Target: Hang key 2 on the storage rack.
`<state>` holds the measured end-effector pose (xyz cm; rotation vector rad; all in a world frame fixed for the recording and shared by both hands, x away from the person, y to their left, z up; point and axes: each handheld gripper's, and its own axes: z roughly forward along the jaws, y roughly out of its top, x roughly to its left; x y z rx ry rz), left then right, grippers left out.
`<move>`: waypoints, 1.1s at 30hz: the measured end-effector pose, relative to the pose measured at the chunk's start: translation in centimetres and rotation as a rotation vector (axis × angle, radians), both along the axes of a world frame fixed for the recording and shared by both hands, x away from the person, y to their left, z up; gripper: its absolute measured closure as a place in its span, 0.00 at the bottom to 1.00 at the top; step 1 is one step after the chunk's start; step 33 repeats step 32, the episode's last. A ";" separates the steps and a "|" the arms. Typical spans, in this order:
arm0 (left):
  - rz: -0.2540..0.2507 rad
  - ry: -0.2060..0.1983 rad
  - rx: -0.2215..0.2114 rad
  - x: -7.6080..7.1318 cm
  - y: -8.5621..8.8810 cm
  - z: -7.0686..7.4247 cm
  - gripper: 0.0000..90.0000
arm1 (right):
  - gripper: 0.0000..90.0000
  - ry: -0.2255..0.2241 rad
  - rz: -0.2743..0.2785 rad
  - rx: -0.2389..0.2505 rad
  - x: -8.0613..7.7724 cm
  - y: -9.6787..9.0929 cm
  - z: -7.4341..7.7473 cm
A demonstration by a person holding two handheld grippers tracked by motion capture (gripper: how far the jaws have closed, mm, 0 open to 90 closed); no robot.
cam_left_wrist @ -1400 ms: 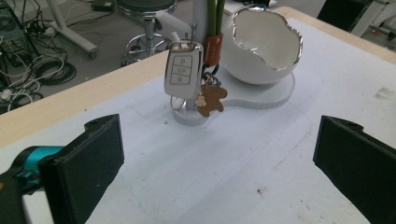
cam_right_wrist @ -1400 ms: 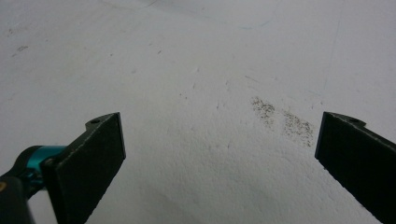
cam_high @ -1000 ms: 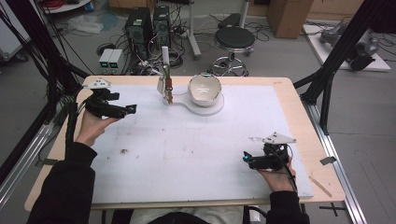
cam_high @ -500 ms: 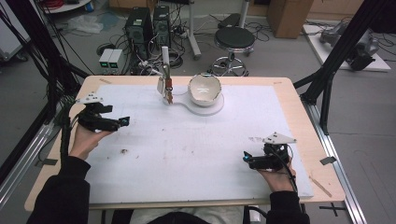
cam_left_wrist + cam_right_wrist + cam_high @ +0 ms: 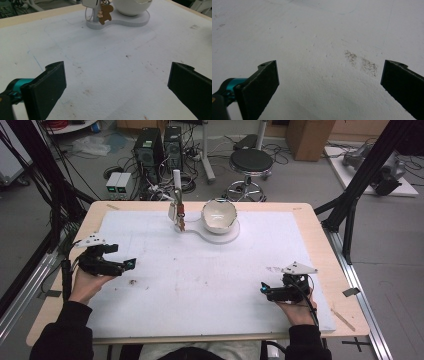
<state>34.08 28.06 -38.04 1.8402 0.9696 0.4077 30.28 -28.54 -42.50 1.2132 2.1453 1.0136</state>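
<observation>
White mat [image 5: 210, 285], far-edge empty bowl [image 5: 218, 213]

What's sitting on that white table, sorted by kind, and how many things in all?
White cracked-rim bowl: 1
White flat stand with upright post: 1
Brown gingerbread-man-shaped charm: 1
Hand-held black claws: 2, left and right, both open
Total: 5

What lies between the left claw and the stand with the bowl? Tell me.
Nothing stands there: in the left gripper view, bare white mat with faint specks runs from the open left claw to the stand holding the bowl.
</observation>
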 end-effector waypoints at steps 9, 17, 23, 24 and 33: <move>0.033 -0.012 -0.021 -1.9 0.9 -1.3 0.03 | 0.01 -0.005 -0.003 0.015 -0.1 -0.1 0.1; 0.066 -0.045 0.024 -3.5 1.6 -2.9 0.03 | 0.01 -0.014 0.018 0.026 -0.3 -0.2 0.2; 0.067 -0.019 0.067 -4.8 1.3 -4.4 0.03 | 0.01 -0.011 0.022 0.024 -0.6 -0.2 0.3; 0.062 -0.015 0.073 -4.8 1.3 -4.5 0.03 | 0.01 -0.018 0.022 0.022 -0.7 -0.2 0.4; 0.070 -0.039 0.056 -4.7 1.5 -4.4 0.03 | 0.01 -0.017 0.023 0.022 -0.9 -0.3 0.4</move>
